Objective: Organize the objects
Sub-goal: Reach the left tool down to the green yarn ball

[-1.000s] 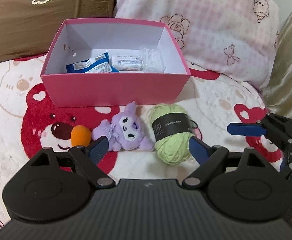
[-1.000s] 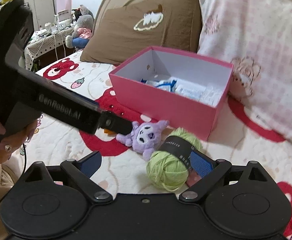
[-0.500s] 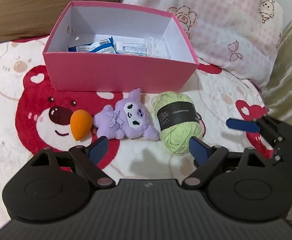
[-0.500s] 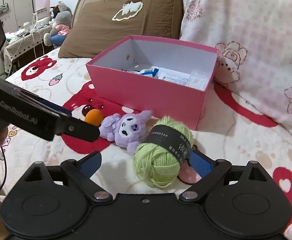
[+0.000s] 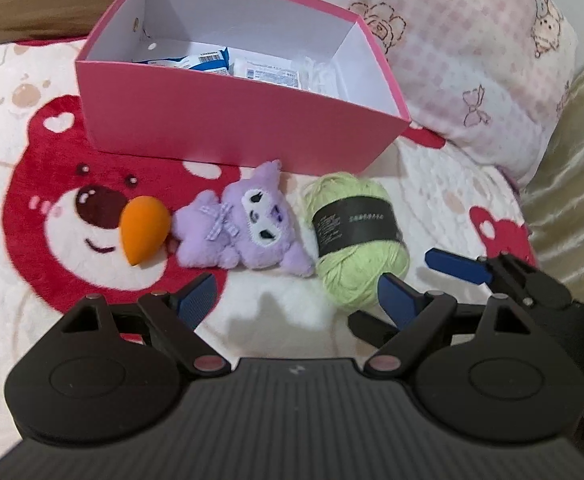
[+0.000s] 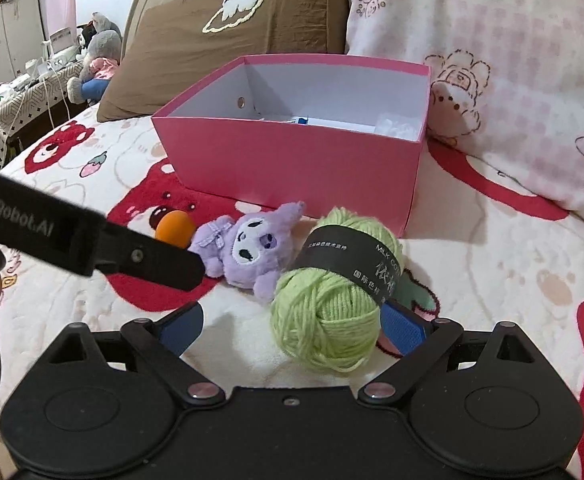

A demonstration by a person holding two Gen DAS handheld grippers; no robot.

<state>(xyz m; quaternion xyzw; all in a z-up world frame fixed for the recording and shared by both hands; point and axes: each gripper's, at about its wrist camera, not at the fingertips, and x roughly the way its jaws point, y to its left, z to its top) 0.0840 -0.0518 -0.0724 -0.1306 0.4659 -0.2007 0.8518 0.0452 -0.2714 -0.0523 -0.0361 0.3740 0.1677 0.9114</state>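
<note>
bedspread point(image 5: 444, 196) carrying pink box point(image 5: 228, 128) mid-surface; green yarn point(image 6: 332, 300) lined up before it, ready for boxing. right gripper point(image 6: 292, 326) spread around yarn; left gripper point(image 5: 296, 300) spread, empty.

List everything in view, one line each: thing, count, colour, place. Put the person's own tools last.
box: 1, pink, on the blanket, open
packets: several, blue and white, inside the box
plush toy: 1, purple, in front of the box
sponge: 1, orange, left of the plush toy
yarn ball: 1, green with black band, right of the plush toy
pillows: 2, brown and pink, behind the box
blanket: 1, white with red bears
left tool: 1, black, blue pads, open
right tool: 1, black, open around the yarn ball
</note>
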